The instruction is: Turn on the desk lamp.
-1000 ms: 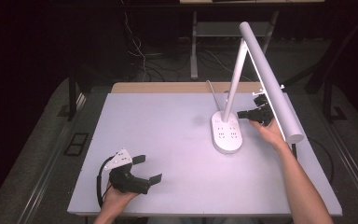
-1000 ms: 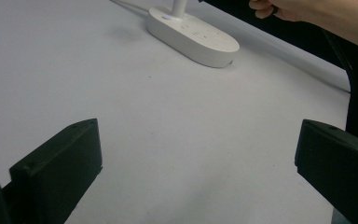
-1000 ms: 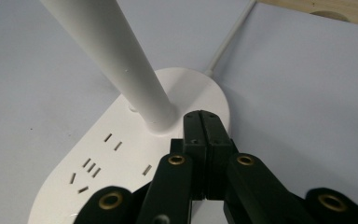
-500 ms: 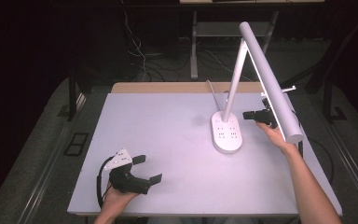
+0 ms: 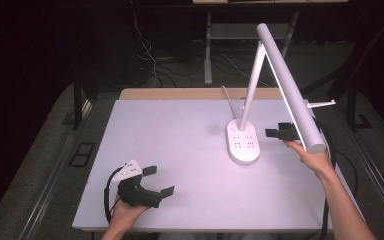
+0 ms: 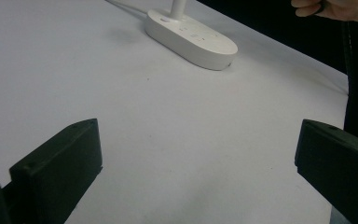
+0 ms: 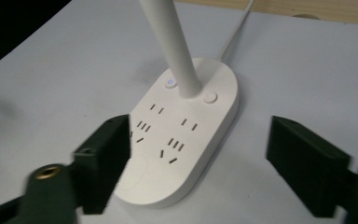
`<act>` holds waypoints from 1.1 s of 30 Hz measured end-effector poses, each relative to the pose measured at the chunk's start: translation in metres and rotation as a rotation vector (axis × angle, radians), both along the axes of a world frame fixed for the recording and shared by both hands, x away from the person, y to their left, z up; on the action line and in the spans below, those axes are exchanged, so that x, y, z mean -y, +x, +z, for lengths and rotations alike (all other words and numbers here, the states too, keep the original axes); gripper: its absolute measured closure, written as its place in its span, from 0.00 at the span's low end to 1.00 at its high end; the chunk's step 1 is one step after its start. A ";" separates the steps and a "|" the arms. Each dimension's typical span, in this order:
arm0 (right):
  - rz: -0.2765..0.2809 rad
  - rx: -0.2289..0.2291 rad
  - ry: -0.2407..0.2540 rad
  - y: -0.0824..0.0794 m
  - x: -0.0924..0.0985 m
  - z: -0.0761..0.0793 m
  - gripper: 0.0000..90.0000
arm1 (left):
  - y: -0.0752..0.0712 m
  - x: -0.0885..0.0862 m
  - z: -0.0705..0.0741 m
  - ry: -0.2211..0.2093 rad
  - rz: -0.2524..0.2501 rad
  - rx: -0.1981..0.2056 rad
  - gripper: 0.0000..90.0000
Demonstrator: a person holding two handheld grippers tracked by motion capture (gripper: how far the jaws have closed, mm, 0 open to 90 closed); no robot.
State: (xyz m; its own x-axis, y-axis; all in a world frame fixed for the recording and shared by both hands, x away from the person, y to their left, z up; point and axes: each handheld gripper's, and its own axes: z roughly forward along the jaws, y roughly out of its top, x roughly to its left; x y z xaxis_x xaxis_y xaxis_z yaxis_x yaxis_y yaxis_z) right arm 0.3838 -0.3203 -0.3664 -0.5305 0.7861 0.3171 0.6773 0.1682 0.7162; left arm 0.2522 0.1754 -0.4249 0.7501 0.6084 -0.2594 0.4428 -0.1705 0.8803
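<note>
A white desk lamp stands on the right half of the table, its oval base (image 5: 242, 142) carrying several sockets and two buttons. A slim pole (image 5: 250, 90) rises to a long tube head (image 5: 290, 85). My right gripper (image 5: 275, 133) hovers open just right of the base, partly hidden behind the tube head. In the right gripper view, the gripper (image 7: 205, 158) looks down on the base (image 7: 186, 135), jaws wide apart and holding nothing. My left gripper (image 5: 155, 182) rests open near the front left edge; its view (image 6: 196, 154) shows the base (image 6: 191, 37) far off.
The pale table top (image 5: 180, 140) has a wooden strip (image 5: 180, 93) along its back edge. The lamp's white cable (image 5: 228, 100) runs from the base off the back. A small blue light glows on one button (image 7: 170, 83). Dark floor and cables surround the table.
My right hand and gripper have drawn back slightly to the right and toward the person, away from the lamp base. The left gripper has stayed put.
</note>
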 end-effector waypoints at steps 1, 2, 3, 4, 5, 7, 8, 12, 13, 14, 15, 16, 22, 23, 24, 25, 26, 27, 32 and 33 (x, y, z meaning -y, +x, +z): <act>0.002 -0.001 0.010 -0.004 0.001 0.000 0.12 | 0.000 0.000 0.000 0.000 0.000 0.000 0.00; -0.001 0.005 0.017 -0.008 0.002 0.000 0.09 | 0.000 0.000 0.000 0.000 0.000 0.000 0.00; -0.007 0.013 0.017 -0.012 0.003 0.000 0.00 | 0.000 0.000 0.000 0.000 0.000 0.001 0.00; -0.007 0.014 0.017 -0.016 0.003 0.000 0.01 | 0.000 0.000 0.000 -0.003 0.001 0.000 0.00; -0.001 0.023 0.019 -0.019 0.004 -0.001 0.01 | 0.000 0.000 0.000 0.001 -0.001 0.003 0.00; -0.001 0.027 0.022 -0.026 0.005 -0.002 0.01 | 0.000 0.001 0.000 0.002 -0.002 0.002 0.00; -0.001 0.031 0.025 -0.030 0.005 -0.002 0.01 | 0.000 0.001 0.000 0.001 -0.002 0.002 0.00; 0.012 0.042 0.039 -0.044 0.004 -0.002 0.01 | 0.000 0.001 0.000 -0.001 -0.001 0.001 0.00; 0.017 0.044 0.042 -0.047 0.003 -0.002 0.01 | 0.000 0.001 0.000 -0.002 0.000 0.001 0.00; 0.023 0.053 0.042 -0.051 0.003 -0.003 0.01 | 0.000 0.001 0.000 -0.002 -0.001 0.001 0.00; 0.028 0.057 0.041 -0.055 0.002 -0.003 0.01 | 0.000 0.001 0.000 -0.003 0.000 0.001 0.00; 0.031 0.063 0.038 -0.059 0.000 -0.003 0.01 | 0.000 0.000 0.000 -0.004 0.002 0.001 0.00; 0.054 0.108 0.059 -0.082 -0.006 -0.008 0.01 | 0.000 0.000 0.001 -0.003 0.000 0.001 0.00; 0.056 0.115 0.062 -0.086 -0.007 -0.010 0.01 | 0.000 0.000 0.001 -0.003 0.000 0.001 0.00; 0.059 0.117 0.063 -0.089 -0.008 -0.012 0.01 | 0.000 0.000 0.001 -0.003 0.001 0.001 0.00; 0.061 0.117 0.064 -0.093 -0.009 -0.014 0.01 | 0.000 0.000 0.001 -0.004 0.001 0.000 0.00; 0.062 0.120 0.064 -0.096 -0.010 -0.016 0.01 | 0.000 0.000 0.001 -0.001 -0.001 0.001 0.00; 0.064 0.122 0.066 -0.099 -0.011 -0.018 0.01 | 0.000 0.000 0.001 -0.002 0.001 0.000 0.00; 0.072 0.144 0.069 -0.113 -0.015 -0.028 0.01 | 0.000 0.000 0.001 0.000 0.000 0.002 0.00; 0.074 0.145 0.070 -0.115 -0.016 -0.029 0.01 | 0.000 0.000 0.001 0.002 -0.002 0.002 0.00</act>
State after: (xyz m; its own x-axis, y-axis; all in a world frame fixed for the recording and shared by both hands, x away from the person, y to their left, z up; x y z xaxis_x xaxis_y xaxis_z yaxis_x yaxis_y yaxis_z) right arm 0.2686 -0.3047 -0.3958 -0.6301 0.7221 0.2856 0.5534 0.1596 0.8175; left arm 0.2526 0.1753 -0.4244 0.7519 0.6073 -0.2566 0.4403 -0.1728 0.8810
